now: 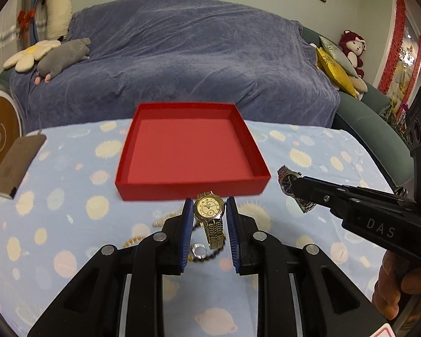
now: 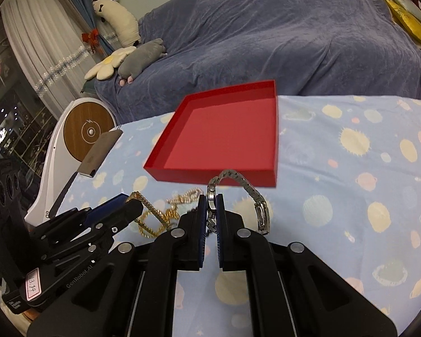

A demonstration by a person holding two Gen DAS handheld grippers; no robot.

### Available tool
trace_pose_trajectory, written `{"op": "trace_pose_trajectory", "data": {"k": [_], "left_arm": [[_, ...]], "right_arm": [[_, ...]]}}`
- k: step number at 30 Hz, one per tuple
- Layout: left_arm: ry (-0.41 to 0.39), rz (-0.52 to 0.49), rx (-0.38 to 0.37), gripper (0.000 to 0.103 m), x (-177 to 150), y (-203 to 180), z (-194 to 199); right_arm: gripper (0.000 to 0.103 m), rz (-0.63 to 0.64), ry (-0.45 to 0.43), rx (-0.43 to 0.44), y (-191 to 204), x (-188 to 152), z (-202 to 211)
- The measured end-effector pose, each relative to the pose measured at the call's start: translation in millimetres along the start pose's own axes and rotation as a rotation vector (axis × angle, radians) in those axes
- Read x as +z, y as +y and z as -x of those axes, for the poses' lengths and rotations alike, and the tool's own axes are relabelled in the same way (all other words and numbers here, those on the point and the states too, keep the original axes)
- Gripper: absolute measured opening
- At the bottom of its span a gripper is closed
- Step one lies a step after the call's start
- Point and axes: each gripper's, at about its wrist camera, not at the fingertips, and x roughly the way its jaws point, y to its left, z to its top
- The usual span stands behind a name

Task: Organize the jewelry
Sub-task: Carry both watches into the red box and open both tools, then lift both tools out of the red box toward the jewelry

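The left tongs (image 1: 209,210) are closed on a gold watch (image 1: 209,209), held just short of the near wall of the red box (image 1: 192,189). The right tongs (image 2: 211,206) are clamped on a silver watch (image 2: 212,193), likewise just before that box. Nothing is seen inside the box, so no piece has been stowed. Gold chains (image 2: 157,219) and a ring (image 1: 199,252) are left on the counter (image 2: 350,196), nearer than the box.

I saw shiny metal on the gold watch (image 1: 209,215) and silver watch (image 2: 240,196), a matt red box (image 1: 192,191), and soft printed tablecloth (image 1: 70,224).
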Motion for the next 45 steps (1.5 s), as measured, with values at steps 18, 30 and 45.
{"op": "trace_pose_trajectory", "data": {"k": [18, 30, 45], "left_arm": [[0.009, 0.007, 0.105, 0.02, 145, 58, -180], [0.048, 0.084, 0.208, 0.045, 131, 82, -211], [-0.031, 0.052, 0.252, 0.079, 19, 58, -39]], "right_arm": [[0.006, -0.145, 0.078, 0.024, -49, 144, -190], [0.019, -0.126, 0.079, -0.113, -72, 125, -183], [0.041, 0.114, 0.028, -0.109, -5, -19, -19]]}}
